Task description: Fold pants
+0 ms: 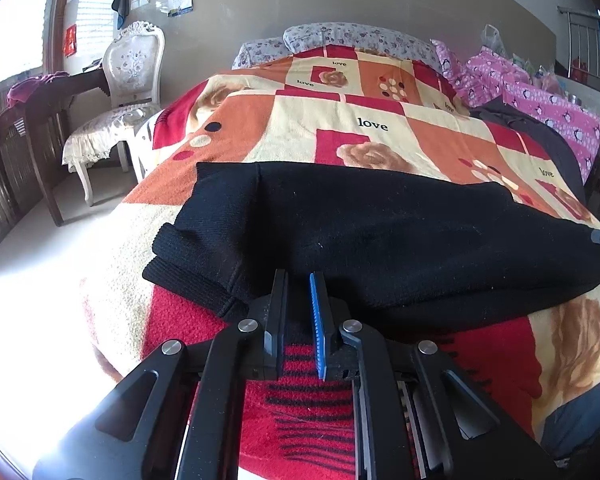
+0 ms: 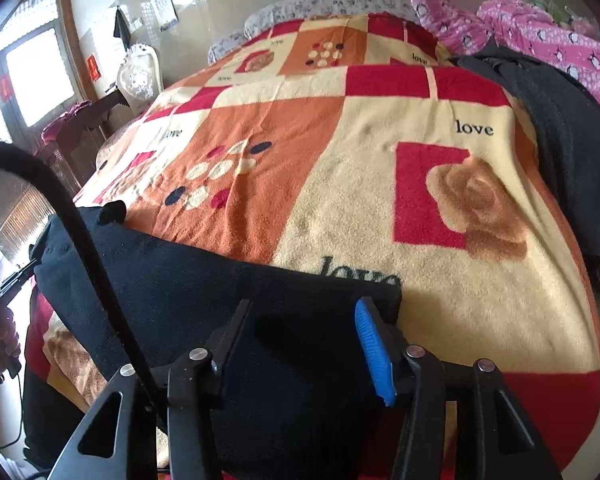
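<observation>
Across patchwork blanket (image 1: pixel 380 120), flat folded black pants (image 1: pixel 380 232)

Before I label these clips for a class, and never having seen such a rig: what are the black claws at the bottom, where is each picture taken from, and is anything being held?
There is no robot here. A person holds a two-finger gripper in each hand, and a wide-angle camera on each one looks forward along its fingers, so each claw fills the bottom of its own picture. One picture comes from the left gripper, the other from the right gripper. Both look over a bed with a patterned blanket, where black pants lie across the near edge. The left gripper's jaws are nearly together at the pants' edge; whether they pinch cloth I cannot tell. The right gripper is open, with the pants lying loose between its fingers.
</observation>
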`<state>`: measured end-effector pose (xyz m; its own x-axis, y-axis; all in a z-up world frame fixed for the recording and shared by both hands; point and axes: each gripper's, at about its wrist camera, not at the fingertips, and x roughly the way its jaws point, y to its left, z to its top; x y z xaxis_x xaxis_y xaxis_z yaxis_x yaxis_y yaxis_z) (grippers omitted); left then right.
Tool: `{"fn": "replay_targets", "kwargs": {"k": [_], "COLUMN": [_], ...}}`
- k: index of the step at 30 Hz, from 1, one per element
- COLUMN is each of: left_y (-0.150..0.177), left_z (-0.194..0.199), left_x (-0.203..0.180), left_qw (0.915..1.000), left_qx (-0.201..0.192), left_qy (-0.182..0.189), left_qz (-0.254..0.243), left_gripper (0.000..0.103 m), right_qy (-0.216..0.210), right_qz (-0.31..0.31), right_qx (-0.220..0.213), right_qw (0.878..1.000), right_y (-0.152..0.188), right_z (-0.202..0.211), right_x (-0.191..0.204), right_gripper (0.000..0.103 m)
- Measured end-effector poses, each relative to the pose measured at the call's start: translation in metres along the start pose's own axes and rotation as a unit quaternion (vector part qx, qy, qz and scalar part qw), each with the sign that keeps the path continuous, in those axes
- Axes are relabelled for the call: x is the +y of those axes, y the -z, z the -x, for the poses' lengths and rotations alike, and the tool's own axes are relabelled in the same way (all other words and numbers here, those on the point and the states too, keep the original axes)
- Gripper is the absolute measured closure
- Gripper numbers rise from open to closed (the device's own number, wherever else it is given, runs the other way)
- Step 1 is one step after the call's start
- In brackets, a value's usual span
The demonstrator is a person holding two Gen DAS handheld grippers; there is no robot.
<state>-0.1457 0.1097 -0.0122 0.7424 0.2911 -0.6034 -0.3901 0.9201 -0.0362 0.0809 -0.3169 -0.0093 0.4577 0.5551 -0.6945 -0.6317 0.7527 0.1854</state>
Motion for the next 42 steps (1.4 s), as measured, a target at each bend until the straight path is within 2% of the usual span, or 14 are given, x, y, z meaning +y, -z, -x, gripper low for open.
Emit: {"fn": "replay_targets", "kwargs": {"k": [2,5,6,7,8,11,13,16,22,24,29,31,37,42], "left_y": [-0.01,-0.034,-0.039,-0.042,-0.043,-0.028,-0.011,0.003,-0.013,-0.024,-0.032,-0.016,0.017,-0.014], "left_z": [0.008,0.023,0.019,0.012,0.002,-0.022,-0.013,0.0,0.017,0.02,-0.005,-0.012,0.019,0.035], "left_x": [0.0,0.0,0.002,0.005,0.009,0.012,0.004,0.007,0.003,-0.015,-0.085,-0.103,-0.106,-0.1], "left_qw": [1.0,0.9982,0.9981,0.9987,0.9992,0.9989,0.9986,0.9986,0.9974,0.9988,0.9985,0.9974,0.9952,0.997], "left_qx": [-0.003,-0.059,-0.061,-0.049,-0.031,0.026,0.011,0.011,-0.028,-0.041,0.005,0.036,0.037,-0.043], "left_qy": [0.009,0.001,0.0,-0.001,-0.001,-0.025,-0.052,-0.048,-0.064,-0.02,0.052,0.045,0.017,0.009], "left_qz": [0.0,0.003,0.007,0.015,0.023,0.03,0.006,0.016,0.019,0.018,-0.016,-0.043,-0.09,-0.064], "left_gripper": [0.093,0.091,0.086,0.07,0.065,0.065,0.064,0.064,0.063,0.063,0.063,0.063,0.062,0.062], "right_qy": [-0.004,-0.004,0.002,0.014,0.025,0.052,0.056,0.055,0.069,0.082,0.095,0.092,0.09,0.091], "right_qz": [-0.007,-0.007,-0.001,0.007,0.013,0.013,-0.004,-0.034,-0.01,0.002,0.011,0.009,0.009,0.01], "right_qx": [0.0,-0.005,-0.007,-0.009,-0.012,-0.027,-0.042,-0.072,-0.075,-0.07,-0.066,-0.067,-0.071,-0.071], "right_qw": [1.0,1.0,1.0,1.0,1.0,0.998,0.998,0.995,0.995,0.994,0.993,0.993,0.993,0.993], "right_y": [-0.001,-0.001,0.0,0.001,0.002,0.007,0.009,0.014,0.014,0.014,0.015,0.015,0.016,0.016], "right_z": [-0.001,-0.004,-0.006,-0.008,-0.009,-0.009,-0.007,-0.004,-0.009,-0.012,-0.013,-0.013,-0.012,-0.013], "right_x": [0.001,0.007,0.01,0.015,0.018,0.025,0.025,0.021,0.031,0.035,0.038,0.038,0.039,0.039], "right_gripper": [0.04,0.028,0.026,0.025,0.025,0.025,0.025,0.025,0.016,0.014,0.014,0.014,0.013,0.013]}}
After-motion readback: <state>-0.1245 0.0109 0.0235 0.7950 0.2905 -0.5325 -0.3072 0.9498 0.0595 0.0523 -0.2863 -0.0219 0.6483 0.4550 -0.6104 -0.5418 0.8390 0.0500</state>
